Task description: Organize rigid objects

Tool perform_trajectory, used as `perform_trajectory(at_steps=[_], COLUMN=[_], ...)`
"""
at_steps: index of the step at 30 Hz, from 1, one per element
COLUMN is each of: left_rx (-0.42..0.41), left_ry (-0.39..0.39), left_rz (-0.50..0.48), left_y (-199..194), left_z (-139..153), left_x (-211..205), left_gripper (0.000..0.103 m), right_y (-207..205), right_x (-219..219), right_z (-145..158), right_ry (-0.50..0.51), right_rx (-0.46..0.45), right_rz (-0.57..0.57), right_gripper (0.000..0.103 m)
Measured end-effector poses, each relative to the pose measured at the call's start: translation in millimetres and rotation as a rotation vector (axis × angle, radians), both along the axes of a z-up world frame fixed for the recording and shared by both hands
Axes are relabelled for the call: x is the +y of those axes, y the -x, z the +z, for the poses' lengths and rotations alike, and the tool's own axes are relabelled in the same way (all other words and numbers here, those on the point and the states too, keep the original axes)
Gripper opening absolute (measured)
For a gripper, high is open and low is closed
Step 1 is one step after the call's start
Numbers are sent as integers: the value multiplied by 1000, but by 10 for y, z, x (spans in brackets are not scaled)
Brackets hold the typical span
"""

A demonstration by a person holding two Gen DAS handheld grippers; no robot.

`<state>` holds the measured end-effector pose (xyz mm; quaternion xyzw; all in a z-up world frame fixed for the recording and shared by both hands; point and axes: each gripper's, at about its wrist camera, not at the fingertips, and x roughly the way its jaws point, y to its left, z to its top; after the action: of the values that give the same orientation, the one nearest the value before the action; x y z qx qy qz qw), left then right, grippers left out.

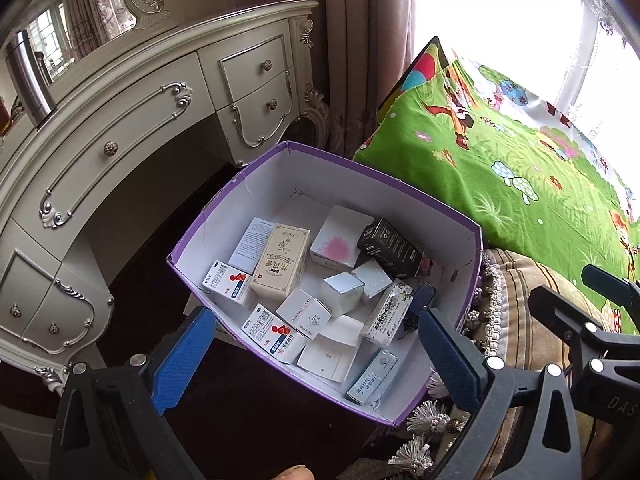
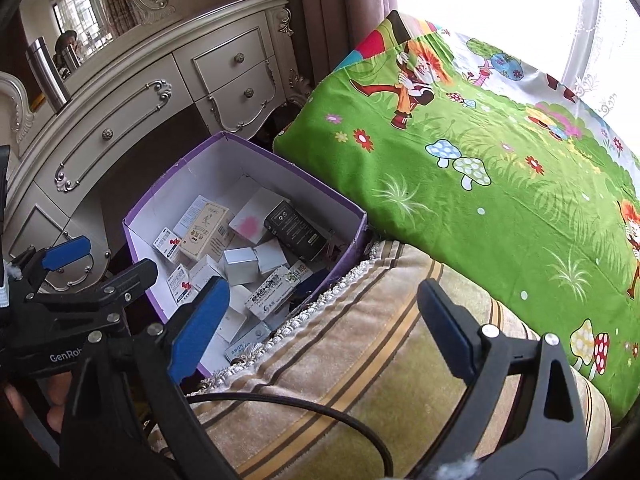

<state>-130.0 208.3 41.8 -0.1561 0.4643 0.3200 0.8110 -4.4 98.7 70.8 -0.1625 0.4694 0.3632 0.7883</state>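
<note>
Left wrist view: purple box (image 1: 472, 280), white inside, open top, sits on the floor against the striped cushion (image 1: 532, 320). Its long axis runs from near right to far left, toward the dresser (image 1: 120, 128). Small cartons lie jumbled inside; black carton (image 1: 390, 246) at the far right. Left gripper (image 1: 316, 356) jaws spread wide, nothing between them.

Right wrist view: right gripper (image 2: 324, 316) jaws apart, empty, above the cushion; box at left.
</note>
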Motion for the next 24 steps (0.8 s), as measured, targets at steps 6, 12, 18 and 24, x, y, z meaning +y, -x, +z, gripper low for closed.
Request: perform_trajectory(at_steps=[6, 12, 18, 24], left_rx=[-1, 8, 10, 8], left_ry=[-4, 12, 9, 9], left_rz=[3, 2, 7, 15], left_y=[33, 24, 34, 39], left_z=[10, -41, -47, -48], left_x=[-7, 21, 40, 81], left_gripper=[103, 103, 103, 103], right_y=[-9, -43, -38, -19], right_x=[41, 74, 96, 121], right_z=[0, -77, -97, -112], right_ry=[-31, -23, -8, 4], right_rx=[-4, 4, -9, -13], right_rz=[-7, -17, -11, -1], right_gripper=[96, 96, 96, 96])
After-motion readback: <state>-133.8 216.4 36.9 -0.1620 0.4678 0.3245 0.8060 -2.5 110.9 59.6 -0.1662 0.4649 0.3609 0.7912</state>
